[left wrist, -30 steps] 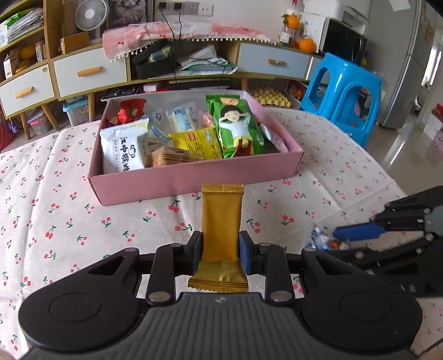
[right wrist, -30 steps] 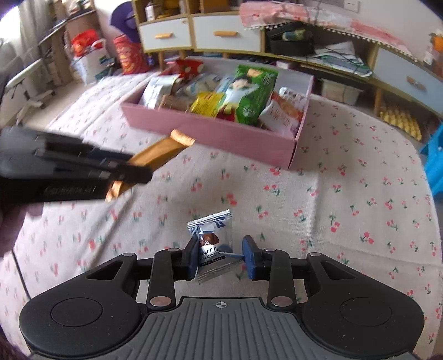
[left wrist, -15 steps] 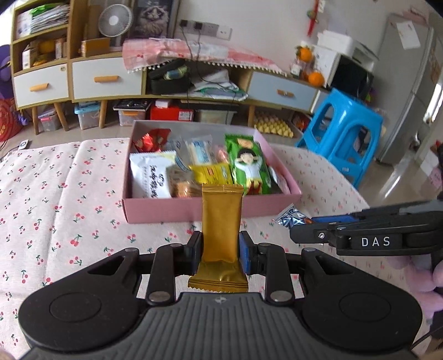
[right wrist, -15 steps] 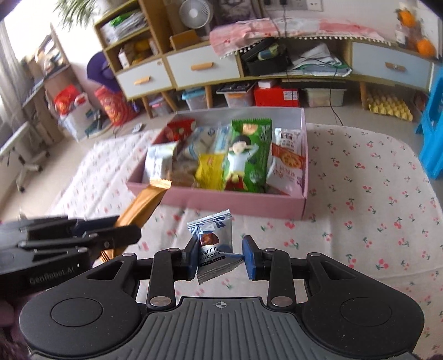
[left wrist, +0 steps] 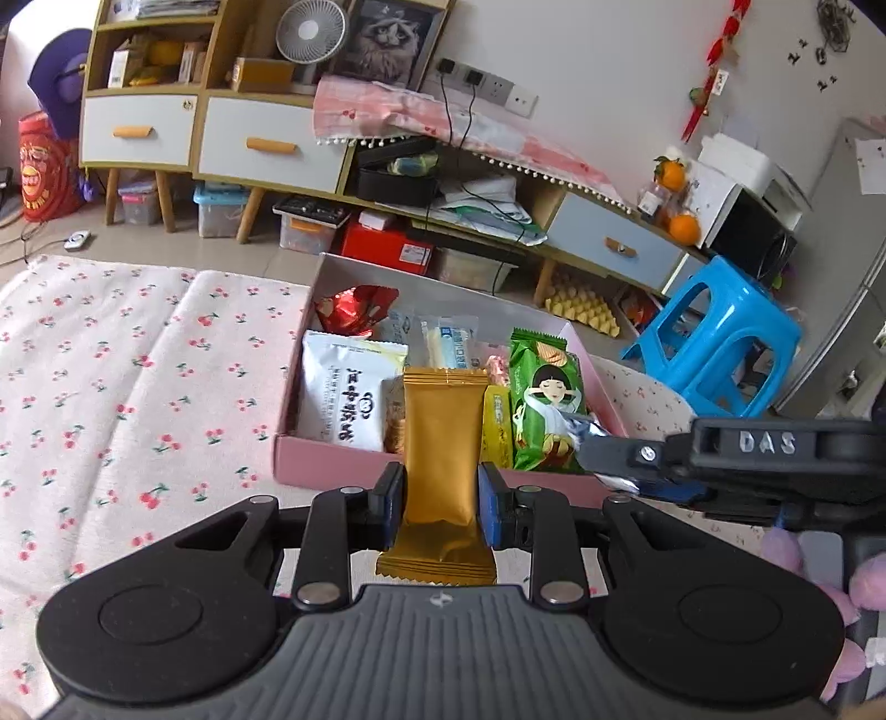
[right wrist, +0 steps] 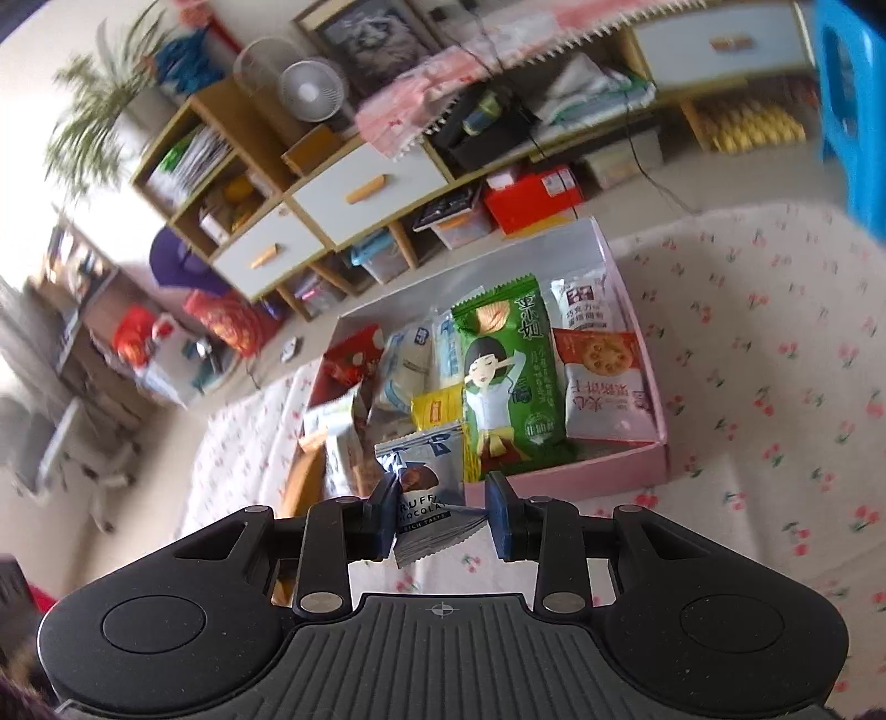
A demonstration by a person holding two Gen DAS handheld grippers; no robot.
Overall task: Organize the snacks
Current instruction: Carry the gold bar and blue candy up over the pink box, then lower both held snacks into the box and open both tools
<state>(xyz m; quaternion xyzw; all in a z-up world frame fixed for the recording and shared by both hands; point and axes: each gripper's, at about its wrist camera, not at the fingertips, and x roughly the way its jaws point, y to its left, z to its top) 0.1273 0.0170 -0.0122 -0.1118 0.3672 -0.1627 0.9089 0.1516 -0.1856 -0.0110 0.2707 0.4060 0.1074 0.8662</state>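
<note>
Left tool point(left wrist: 437, 495) is clamped on a light, crinkly gold packet point(left wrist: 440, 443); right tool point(right wrist: 443, 512) pinches a soft chocolate sachet point(right wrist: 423, 493), gripped mid-body near the pink box point(left wrist: 332, 462).

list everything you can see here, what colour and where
box: 1, pink, on the cloth, holding snacks
cloth: 1, white with red cherries, under the box
green pack: 1, green with a cartoon figure, in the box
white pack: 1, white with black print, box's near left
red wrapper: 1, red foil, box's far left corner
yellow pack: 1, yellow, mid box
cracker pack: 1, red and white, box's right side
stool: 1, blue, on the floor right of the box
fan: 1, white, on the shelf unit
gold bar: 1, gold, in the left gripper
truffle pack: 1, silver-blue, in the right gripper
</note>
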